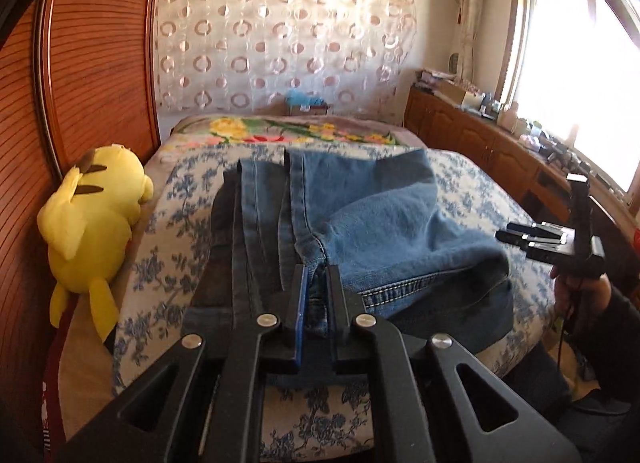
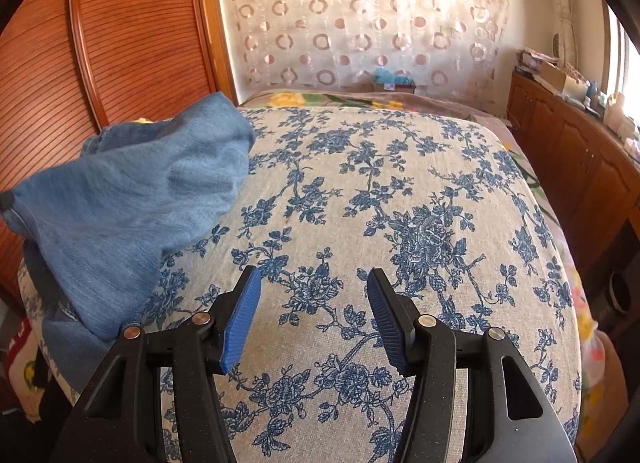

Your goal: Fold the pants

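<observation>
While the jeans point(image 1: 360, 223) lie bunched on the floral bed cover point(image 2: 400, 183), a denim fold is pinched by the downward-angled left gripper point(image 1: 317, 275). Off to their side, the right gripper point(image 2: 314, 283) is held half-spread, empty, above bare cover.

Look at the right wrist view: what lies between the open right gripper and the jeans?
Only bare blue-flowered bedspread. The right gripper is open with nothing between its pads; the jeans are bunched up and lifted at the left, shown in the right wrist view.
</observation>
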Tool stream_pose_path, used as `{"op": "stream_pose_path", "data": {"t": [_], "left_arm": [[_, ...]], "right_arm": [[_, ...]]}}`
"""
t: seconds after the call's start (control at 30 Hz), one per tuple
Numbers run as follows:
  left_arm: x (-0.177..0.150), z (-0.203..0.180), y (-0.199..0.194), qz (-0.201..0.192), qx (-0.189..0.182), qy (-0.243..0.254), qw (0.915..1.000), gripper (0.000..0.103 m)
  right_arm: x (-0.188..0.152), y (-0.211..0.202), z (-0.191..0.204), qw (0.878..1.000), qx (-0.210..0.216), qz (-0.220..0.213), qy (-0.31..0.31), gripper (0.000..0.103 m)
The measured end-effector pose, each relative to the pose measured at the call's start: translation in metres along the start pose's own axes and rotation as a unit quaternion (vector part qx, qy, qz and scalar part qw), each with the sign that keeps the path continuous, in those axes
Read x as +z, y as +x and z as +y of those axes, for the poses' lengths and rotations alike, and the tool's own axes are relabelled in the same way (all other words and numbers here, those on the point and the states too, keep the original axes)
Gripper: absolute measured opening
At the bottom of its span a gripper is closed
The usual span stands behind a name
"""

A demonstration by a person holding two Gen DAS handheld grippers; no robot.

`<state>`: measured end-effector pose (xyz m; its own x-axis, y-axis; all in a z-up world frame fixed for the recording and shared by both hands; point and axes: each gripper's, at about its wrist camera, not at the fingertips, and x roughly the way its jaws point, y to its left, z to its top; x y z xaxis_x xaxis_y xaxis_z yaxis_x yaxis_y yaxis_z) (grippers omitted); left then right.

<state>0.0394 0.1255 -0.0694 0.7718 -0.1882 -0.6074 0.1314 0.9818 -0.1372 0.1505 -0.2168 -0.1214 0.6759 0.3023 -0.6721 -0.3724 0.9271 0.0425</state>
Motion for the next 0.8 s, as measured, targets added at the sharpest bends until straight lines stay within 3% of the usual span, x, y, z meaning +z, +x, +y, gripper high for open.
{"op": "stream_pose_path", "data": {"t": [0.4, 0.7, 0.77, 0.8], "left_arm": [[-0.013, -0.004, 0.015, 0.020, 0.000, -0.004, 0.9998, 0.007], [-0.015, -0.007, 0.016, 0.018, -0.005, -0.002, 0.9998, 0.007], [-0.016, -0.008, 0.016, 0.018, -0.006, -0.002, 0.9998, 0.007], [-0.016, -0.007, 0.017, 0.018, -0.008, -0.003, 0.9998, 0.007]], "right_arm": [[0.005, -0.030, 0.048, 0.997, 0.069, -0.014, -0.016, 0.056], [-0.008, -0.040, 0.087, 0.993, 0.102, 0.004, -0.053, 0.054], [-0.009, -0.036, 0.092, 0.993, 0.102, 0.008, -0.058, 0.052], [-0.010, -0.034, 0.095, 0.993, 0.099, 0.010, -0.060, 0.045]]}}
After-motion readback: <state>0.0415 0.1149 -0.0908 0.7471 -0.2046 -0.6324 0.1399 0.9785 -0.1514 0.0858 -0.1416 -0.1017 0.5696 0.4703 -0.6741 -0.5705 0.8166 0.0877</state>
